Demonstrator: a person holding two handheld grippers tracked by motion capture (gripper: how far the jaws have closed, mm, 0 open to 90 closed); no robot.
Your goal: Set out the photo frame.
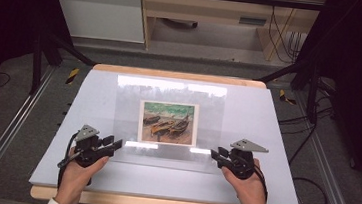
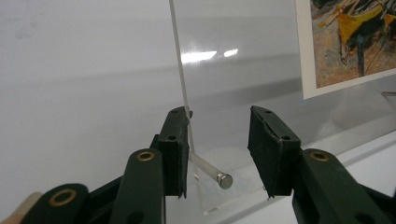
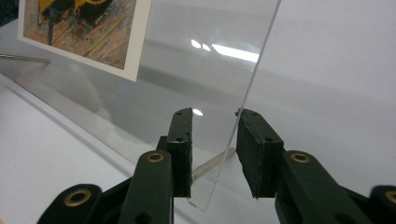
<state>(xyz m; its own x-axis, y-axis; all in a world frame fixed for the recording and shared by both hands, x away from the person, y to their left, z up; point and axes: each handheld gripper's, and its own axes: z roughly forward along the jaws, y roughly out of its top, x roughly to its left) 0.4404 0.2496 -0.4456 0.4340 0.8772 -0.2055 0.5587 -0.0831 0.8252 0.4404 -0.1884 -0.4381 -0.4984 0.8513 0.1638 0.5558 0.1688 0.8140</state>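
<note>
High view: a clear acrylic sheet [image 1: 169, 123] lies in the middle of the frame on a pale table [image 1: 275, 141]. A picture of boats [image 1: 168, 123] sits at the sheet's centre, under or in it; which one I cannot tell.

Left gripper [image 1: 117, 145], lower left of the frame: held in the person's left hand [image 1: 78, 170], pointing right at the sheet's near left corner. Right gripper [image 1: 215, 155], lower right: held in the right hand [image 1: 245, 184], pointing left at the near right corner.

Left gripper view: the sheet's corner [image 2: 208, 198] sits low in the centre, between the two black jaws. The sheet's edge runs up the frame just beside the left jaw's pad; contact is not clear. The right jaw stands well apart from the sheet. A small metal pin [image 2: 212, 172] goes through the corner. Jaws partly apart, gripping nothing. The picture [image 2: 348, 44] shows at upper right.

Right gripper view: the other near corner [image 3: 205, 203] stands between the jaws, with its edge close to the right pad and a clear gap to the left pad. A second metal pin [image 3: 210, 164] crosses the gap. Jaws at a narrow gap, not clamped. The picture [image 3: 81, 32] shows at upper left.
</note>
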